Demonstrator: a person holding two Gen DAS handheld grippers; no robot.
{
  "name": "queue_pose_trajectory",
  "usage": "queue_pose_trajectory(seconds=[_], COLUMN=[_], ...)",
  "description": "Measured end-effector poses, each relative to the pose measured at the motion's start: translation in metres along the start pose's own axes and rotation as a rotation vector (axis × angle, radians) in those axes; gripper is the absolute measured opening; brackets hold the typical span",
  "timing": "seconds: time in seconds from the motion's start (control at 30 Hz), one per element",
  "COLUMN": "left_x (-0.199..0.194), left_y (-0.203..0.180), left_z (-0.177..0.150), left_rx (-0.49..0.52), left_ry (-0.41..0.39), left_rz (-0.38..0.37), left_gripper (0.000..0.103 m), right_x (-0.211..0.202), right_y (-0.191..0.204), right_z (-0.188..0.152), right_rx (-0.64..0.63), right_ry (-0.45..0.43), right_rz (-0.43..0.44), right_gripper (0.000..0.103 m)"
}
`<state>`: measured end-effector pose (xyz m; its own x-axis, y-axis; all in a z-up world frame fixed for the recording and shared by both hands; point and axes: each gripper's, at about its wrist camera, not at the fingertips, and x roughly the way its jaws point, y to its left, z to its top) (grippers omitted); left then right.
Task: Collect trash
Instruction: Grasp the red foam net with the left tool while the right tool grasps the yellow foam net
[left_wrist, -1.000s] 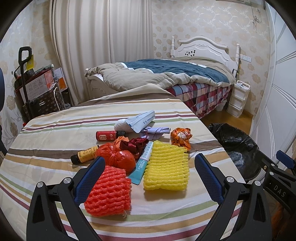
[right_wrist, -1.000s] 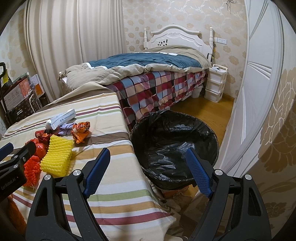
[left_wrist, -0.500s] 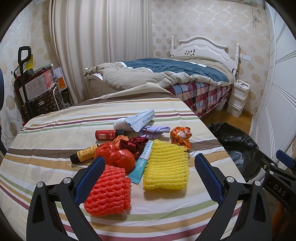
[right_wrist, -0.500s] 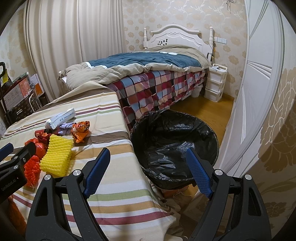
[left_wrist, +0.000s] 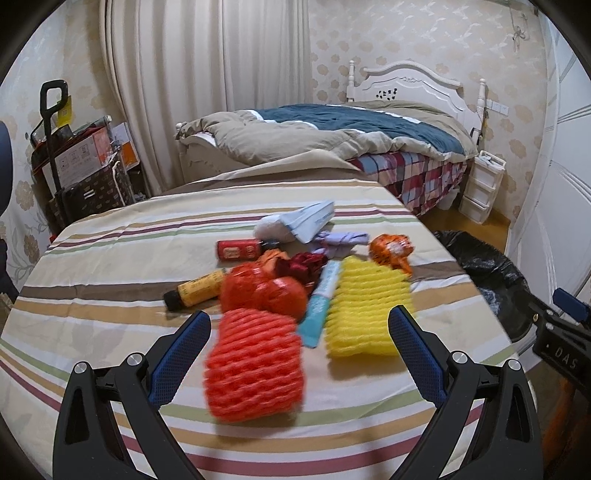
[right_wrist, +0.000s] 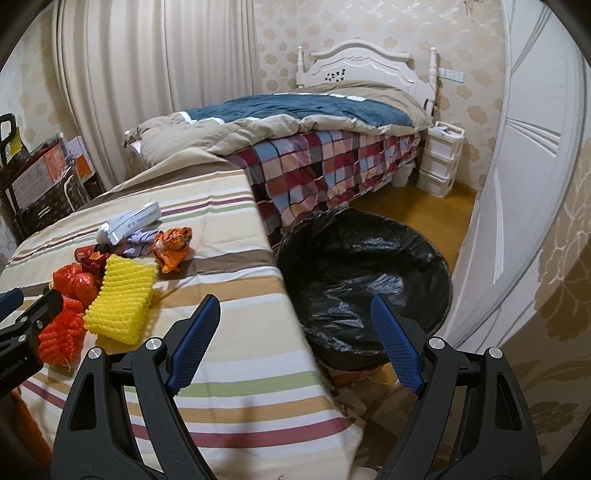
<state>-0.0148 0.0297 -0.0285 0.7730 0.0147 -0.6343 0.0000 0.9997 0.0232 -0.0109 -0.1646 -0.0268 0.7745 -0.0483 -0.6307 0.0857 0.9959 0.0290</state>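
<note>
Trash sits in a small heap on the desk (left_wrist: 110, 258), which wears a striped cloth. Closest to the left gripper (left_wrist: 299, 323) is an orange foam net (left_wrist: 255, 369), and it lies between the wide-spread fingers (left_wrist: 181, 354) without touching them. Beside it on the right lies a yellow foam net (left_wrist: 364, 306), and a light blue tube (left_wrist: 321, 299) lies between the two nets. Behind the orange net sit crumpled red wrappers (left_wrist: 264, 290), touching it. A yellow bottle with a black cap (left_wrist: 195, 291) lies on its side to the left of those wrappers. Farther back lies a small red bottle (left_wrist: 240, 249), also on its side. A dark red wrapper (left_wrist: 306, 264) sits in the middle of the heap. At the back are a white and blue packet (left_wrist: 310, 219) and a bit of pale purple plastic (left_wrist: 343, 240). An orange snack wrapper (left_wrist: 391, 251) sits at the far corner of the yellow net. The right gripper (right_wrist: 295, 321) hangs over the desk's edge, its fingers (right_wrist: 195, 339) spread wide with nothing between them. Just past that edge, on the floor, stands a bin lined with a black bag (right_wrist: 365, 273). A bed (right_wrist: 314, 122) with a blue and tan blanket stands behind the desk.
</note>
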Motion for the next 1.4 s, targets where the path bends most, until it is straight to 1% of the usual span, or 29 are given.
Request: queue_pose_trajectory(seconds=[0.03,0.1,0.2,0.27,0.4,0.57,0.67,0.73,0.83,1.0,1.1,1.13,1.17,1.23,1.3,1.37,1.4], left_x=[-0.001,-0.003,-0.004,-0.005,-0.007,-0.005,-0.005,-0.003,0.003,0.018,0.022,0.022,0.023,0.025,0.024,0.021,0.019], left_y=[0.004,0.014,0.030,0.040,0.055,0.060,0.059,0.055,0.049,0.043,0.046,0.046,0.047,0.048,0.049,0.050,0.051], left_z=[0.000,0.000,-0.001,-0.004,-0.009,-0.013,-0.012,-0.010,-0.010,-0.014,-0.014,-0.014,-0.013,-0.015,-0.016,-0.016,-0.016], left_rx=[0.002,0.002,-0.010,-0.022,-0.037,-0.057,-0.074,-0.067,-0.048,-0.028,-0.033,-0.035,-0.036,-0.042,-0.051,-0.049,-0.048], left_ry=[0.002,0.010,0.030,0.043,0.064,0.080,0.070,0.073,0.078,0.123,0.148,0.150,0.154,0.173,0.169,0.159,0.156], left_rz=[0.003,0.012,0.017,0.025,0.033,0.016,0.006,-0.002,0.009,0.002,-0.028,-0.031,-0.046,-0.114,-0.123,-0.130,-0.131], left_gripper=[0.095,0.094,0.090,0.086,0.086,0.086,0.086,0.087,0.087,0.088,0.087,0.084,0.070,0.058,0.054,0.047,0.046], right_x=[-0.002,-0.002,-0.002,-0.002,0.000,-0.002,-0.003,-0.003,-0.003,0.001,0.006,0.006,0.008,0.010,0.011,0.012,0.012], right_y=[0.006,0.011,0.025,0.033,0.047,0.061,0.063,0.063,0.063,0.066,0.068,0.069,0.070,0.072,0.076,0.079,0.080], right_z=[0.005,0.005,0.007,0.008,0.010,0.007,0.006,0.005,0.005,0.002,0.000,0.000,0.000,-0.001,-0.001,-0.001,-0.002], right_rx=[-0.004,-0.013,-0.033,-0.046,-0.069,-0.091,-0.086,-0.080,-0.076,-0.079,-0.086,-0.089,-0.092,-0.095,-0.101,-0.108,-0.111], right_ry=[0.004,0.011,0.025,0.033,0.044,0.062,0.070,0.071,0.073,0.088,0.100,0.104,0.107,0.112,0.115,0.117,0.118], right_rz=[0.004,0.013,0.030,0.041,0.058,0.076,0.086,0.089,0.088,0.094,0.100,0.103,0.105,0.109,0.113,0.117,0.119], right_gripper=[0.079,0.070,0.064,0.062,0.059,0.058,0.058,0.058,0.059,0.059,0.059,0.059,0.059,0.059,0.059,0.059,0.059])
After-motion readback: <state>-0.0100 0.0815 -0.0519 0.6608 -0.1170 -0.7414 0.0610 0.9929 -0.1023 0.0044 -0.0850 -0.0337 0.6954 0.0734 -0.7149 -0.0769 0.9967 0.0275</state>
